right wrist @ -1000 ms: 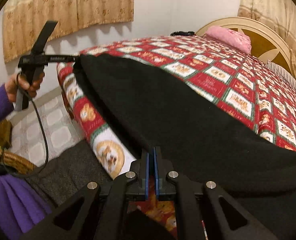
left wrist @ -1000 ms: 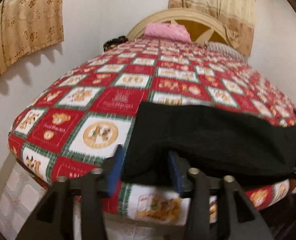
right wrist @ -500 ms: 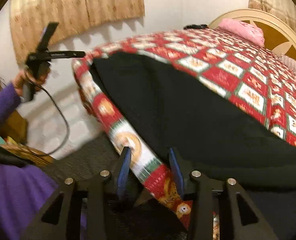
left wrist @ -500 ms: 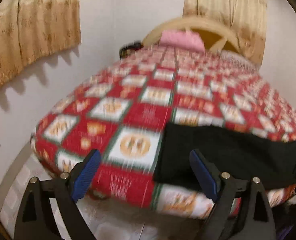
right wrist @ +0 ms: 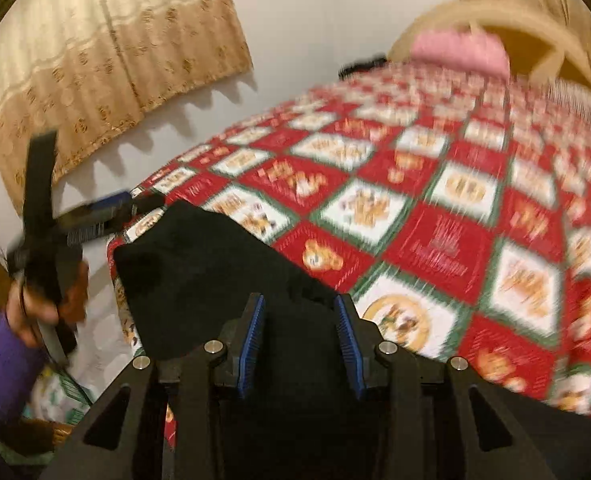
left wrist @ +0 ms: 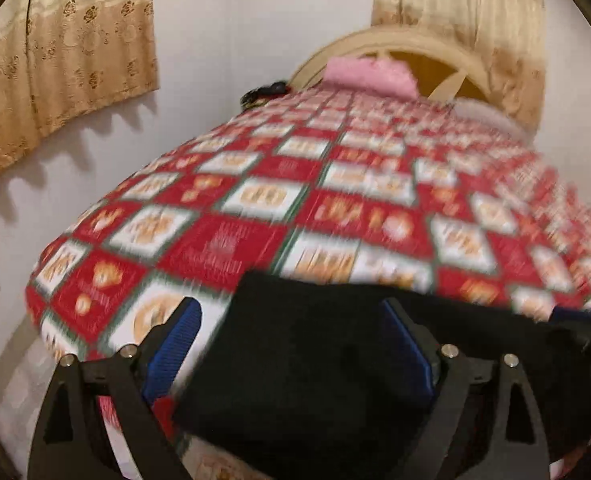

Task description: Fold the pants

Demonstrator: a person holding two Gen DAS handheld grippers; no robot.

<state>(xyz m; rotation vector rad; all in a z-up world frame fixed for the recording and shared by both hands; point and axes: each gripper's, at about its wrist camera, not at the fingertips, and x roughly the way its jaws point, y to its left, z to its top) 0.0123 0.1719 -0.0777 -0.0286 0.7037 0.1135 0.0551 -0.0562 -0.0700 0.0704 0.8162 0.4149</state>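
Bedroom setting: white walls, beige curtains (left wrist: pixel 67 60), bed with a red, white and green checked bedspread (left wrist: pixel 335 184), a cream headboard (left wrist: pixel 427 56) and a pink pillow (left wrist: pixel 369 74) at the far end. Both views are motion-blurred.

Black pants (left wrist: pixel 327 368) lie at the near edge of the bed, folded into a thick bundle, with one end close to the left corner of the mattress.

My left gripper (left wrist: pixel 291 344) points down at the bed at a slant. Its jaws have just been opening and now stand wide; the end of the pants lies between the 2 blue pads (left wrist: pixel 175 344), but neither pad presses on the cloth. In the right wrist view my left hand (right wrist: pixel 43 300) grasps that gripper's handle off the left corner of the bed, purple sleeve (right wrist: pixel 3 364) visible.

My right gripper (right wrist: pixel 299 340) also points down at a slant, over the near edge of the pants. Its jaws are parted with black cloth lying between them; I see a gap beside each pad, so no grip.
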